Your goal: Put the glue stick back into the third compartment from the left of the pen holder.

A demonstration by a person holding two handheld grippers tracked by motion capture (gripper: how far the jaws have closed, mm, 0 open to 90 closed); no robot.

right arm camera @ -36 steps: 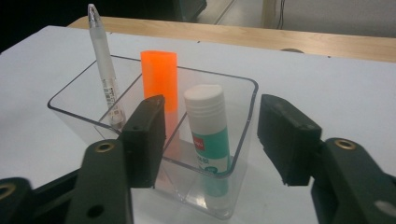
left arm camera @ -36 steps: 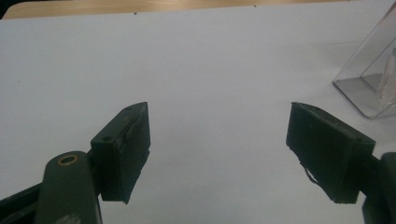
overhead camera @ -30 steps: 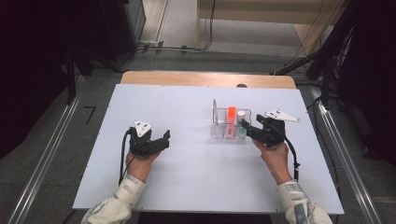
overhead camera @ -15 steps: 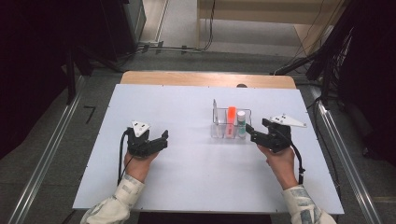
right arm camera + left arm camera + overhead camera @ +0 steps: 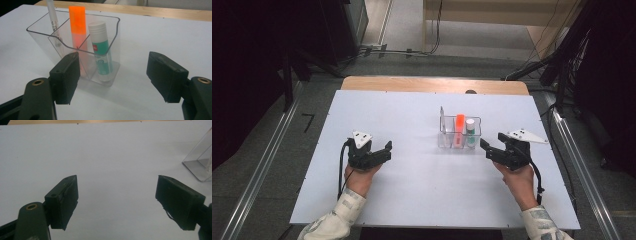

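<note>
Both forearms reach in low and level, the left gripper [image 5: 388, 150] with jaws wide apart, the right gripper [image 5: 484, 148] with jaws just opened wide, both empty.

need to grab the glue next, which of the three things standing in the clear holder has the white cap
The glue stick, green-labelled with a ribbed white cap, on the side of the clear holder nearest the right gripper. The orange highlighter and thin white pen differ.
</note>
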